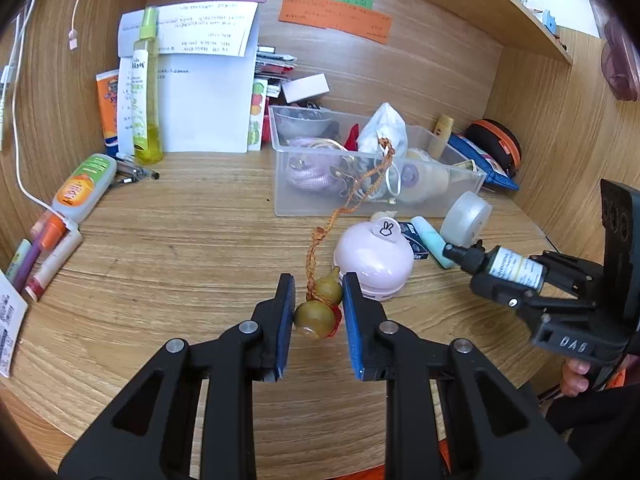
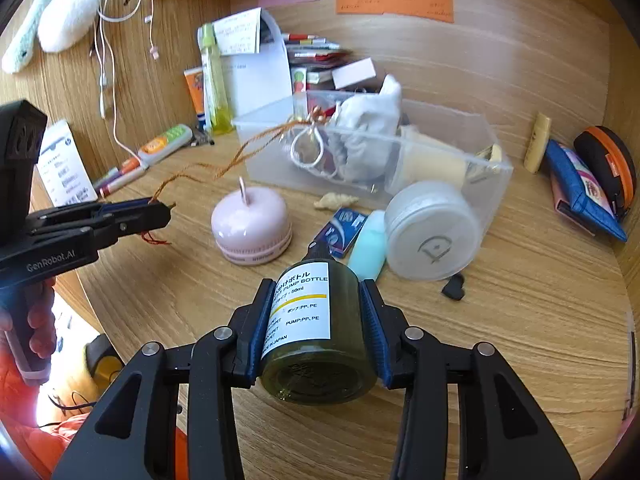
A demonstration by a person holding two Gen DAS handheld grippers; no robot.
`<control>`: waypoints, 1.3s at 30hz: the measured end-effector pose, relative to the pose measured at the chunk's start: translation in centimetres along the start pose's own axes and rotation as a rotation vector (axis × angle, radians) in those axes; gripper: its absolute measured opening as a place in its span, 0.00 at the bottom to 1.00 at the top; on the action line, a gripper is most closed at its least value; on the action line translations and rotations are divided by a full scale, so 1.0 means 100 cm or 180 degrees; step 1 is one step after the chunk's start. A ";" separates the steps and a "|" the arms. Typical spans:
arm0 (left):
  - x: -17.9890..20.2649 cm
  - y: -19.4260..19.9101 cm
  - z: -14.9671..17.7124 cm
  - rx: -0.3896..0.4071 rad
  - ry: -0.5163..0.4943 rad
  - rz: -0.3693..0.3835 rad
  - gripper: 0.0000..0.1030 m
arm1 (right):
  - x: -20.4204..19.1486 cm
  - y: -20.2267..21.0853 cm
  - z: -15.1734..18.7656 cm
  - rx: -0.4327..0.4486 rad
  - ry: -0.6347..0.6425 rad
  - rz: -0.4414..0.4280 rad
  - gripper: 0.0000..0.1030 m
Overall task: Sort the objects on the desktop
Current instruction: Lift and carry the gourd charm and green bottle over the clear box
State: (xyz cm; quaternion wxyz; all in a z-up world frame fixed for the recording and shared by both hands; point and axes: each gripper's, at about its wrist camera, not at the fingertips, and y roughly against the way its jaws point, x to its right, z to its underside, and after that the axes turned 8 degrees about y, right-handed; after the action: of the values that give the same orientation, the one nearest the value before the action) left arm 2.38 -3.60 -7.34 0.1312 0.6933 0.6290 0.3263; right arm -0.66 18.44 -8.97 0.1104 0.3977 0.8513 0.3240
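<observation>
My left gripper (image 1: 318, 300) is shut on a small yellow-green gourd charm (image 1: 320, 308). Its orange braided cord (image 1: 352, 200) runs up into the clear plastic bin (image 1: 280, 200), taut, with the end hooked among the bin's contents. In the right wrist view the left gripper (image 2: 160, 210) sits at the left, the cord (image 2: 240, 156) stretching to the bin (image 2: 496, 176). My right gripper (image 2: 316, 316) is shut on a dark green pump bottle (image 2: 316, 320) with a white label, held above the desk. The bottle (image 1: 504, 266) also shows in the left wrist view.
A pink round device (image 1: 374, 260), a teal tube (image 1: 430, 240), a blue packet (image 2: 340, 230) and a round clear lid (image 2: 432, 232) lie in front of the bin. Tubes, pens and a tall yellow bottle (image 1: 146, 88) line the left. Pouches (image 2: 588, 184) sit at the right wall.
</observation>
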 end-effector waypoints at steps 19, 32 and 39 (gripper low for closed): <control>0.012 -0.010 -0.038 0.0128 -0.0078 0.0079 0.22 | 0.035 0.028 -0.038 0.0374 -0.0055 0.0092 0.37; 0.003 -0.018 -0.085 0.0322 -0.0076 0.0082 0.23 | 0.050 0.017 -0.070 0.0431 0.0030 0.0083 0.37; 0.006 -0.022 -0.109 0.0380 -0.0174 0.0092 0.22 | 0.071 0.012 -0.089 0.0450 -0.0016 0.0152 0.37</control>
State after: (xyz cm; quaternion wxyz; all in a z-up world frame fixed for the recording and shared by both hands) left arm -6.12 -5.13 -0.29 0.1020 0.7175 0.6334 0.2711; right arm -8.55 20.19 -0.94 0.0764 0.4255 0.8621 0.2646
